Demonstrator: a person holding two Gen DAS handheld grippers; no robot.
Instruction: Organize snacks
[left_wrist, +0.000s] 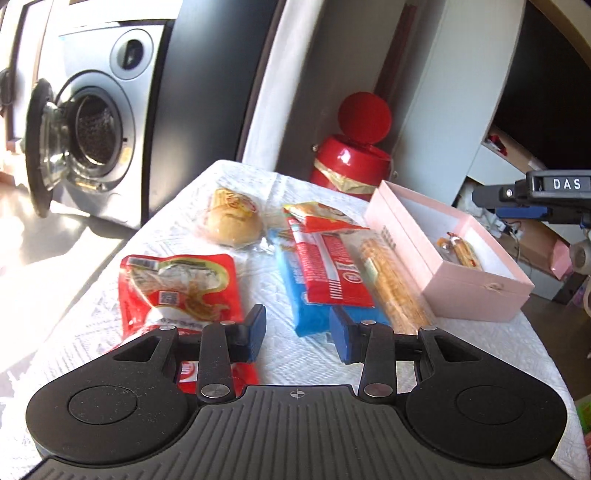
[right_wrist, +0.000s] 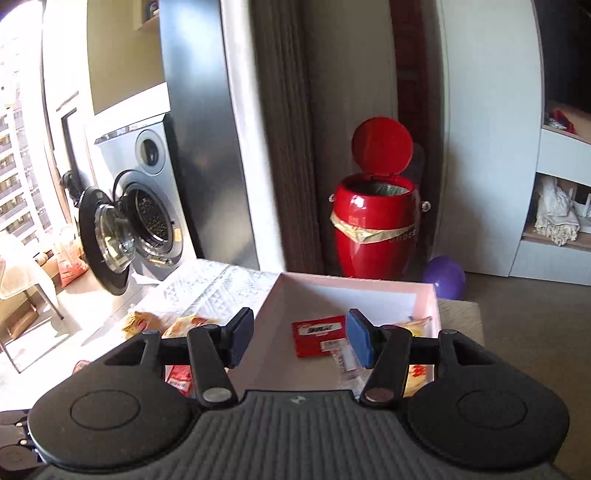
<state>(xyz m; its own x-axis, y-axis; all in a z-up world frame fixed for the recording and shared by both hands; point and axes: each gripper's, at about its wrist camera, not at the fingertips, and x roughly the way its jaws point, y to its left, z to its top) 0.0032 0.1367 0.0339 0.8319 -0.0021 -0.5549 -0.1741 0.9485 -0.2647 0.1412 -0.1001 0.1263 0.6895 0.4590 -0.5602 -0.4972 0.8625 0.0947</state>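
In the left wrist view my left gripper (left_wrist: 298, 334) is open and empty, low over the white cloth. A red snack pouch (left_wrist: 177, 288) lies just left of it. A red-and-white packet (left_wrist: 328, 269) lies on a blue pack (left_wrist: 303, 295), with a long biscuit sleeve (left_wrist: 395, 291) beside them and a wrapped bun (left_wrist: 232, 218) further back. The pink box (left_wrist: 476, 291) at right holds a small wrapped snack (left_wrist: 461, 251). My right gripper (right_wrist: 301, 339) is open and empty above the pink box (right_wrist: 354, 286), over a red packet (right_wrist: 319, 334) inside it.
The snacks lie on a table with a white cloth (left_wrist: 295, 365). A red bin (right_wrist: 373, 229) with its lid up stands behind the table. A washing machine (right_wrist: 144, 206) with an open door is at left. White shelves (right_wrist: 561, 206) are at right.
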